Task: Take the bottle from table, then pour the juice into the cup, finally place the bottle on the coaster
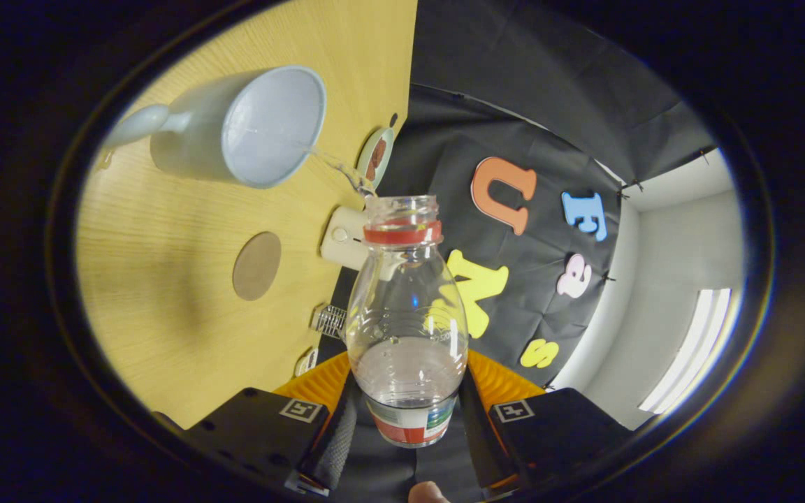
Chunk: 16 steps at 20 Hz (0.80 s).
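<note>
My gripper (406, 419) is shut on a clear plastic bottle (406, 314), both fingers pressing its labelled lower body. The bottle has a red neck ring and no cap. The whole view is rolled over, so the bottle is tipped far sideways. A thin clear stream (336, 168) runs from its mouth into the pale blue mug (249, 129), which stands on the wooden table (165, 279) beyond the fingers. A little liquid sits in the bottle. A round brown coaster (257, 265) lies flat on the table beside the mug, nearer to me.
A small white box (343, 237) stands at the table's far edge behind the bottle's neck. A small round dish with something brown (376, 157) sits near it. Black cloth wall and a white wall with a lit window lie beyond.
</note>
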### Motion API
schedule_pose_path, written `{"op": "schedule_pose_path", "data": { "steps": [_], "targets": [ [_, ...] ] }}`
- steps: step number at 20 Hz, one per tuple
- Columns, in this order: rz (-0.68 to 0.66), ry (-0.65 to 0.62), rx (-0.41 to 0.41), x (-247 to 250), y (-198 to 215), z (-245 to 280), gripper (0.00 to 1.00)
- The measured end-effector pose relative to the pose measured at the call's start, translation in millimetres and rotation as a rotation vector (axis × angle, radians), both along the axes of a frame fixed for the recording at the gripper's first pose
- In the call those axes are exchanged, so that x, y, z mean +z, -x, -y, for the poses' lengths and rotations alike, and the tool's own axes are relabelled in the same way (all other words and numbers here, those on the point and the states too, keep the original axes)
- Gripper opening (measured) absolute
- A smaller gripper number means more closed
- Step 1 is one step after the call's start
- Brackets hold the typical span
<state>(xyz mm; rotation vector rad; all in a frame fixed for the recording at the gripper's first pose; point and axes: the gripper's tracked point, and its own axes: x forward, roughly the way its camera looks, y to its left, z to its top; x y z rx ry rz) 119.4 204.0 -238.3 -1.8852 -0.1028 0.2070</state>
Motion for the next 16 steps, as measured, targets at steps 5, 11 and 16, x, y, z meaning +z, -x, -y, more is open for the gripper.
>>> {"op": "schedule_pose_path", "data": {
  "steps": [5,11,16],
  "targets": [
    [0.007,0.032,0.008,6,-3,-2,0.74],
    [0.015,0.056,0.017,13,-3,-7,0.74],
    [0.026,0.083,0.028,18,-5,-10,0.74]
  ]
}}
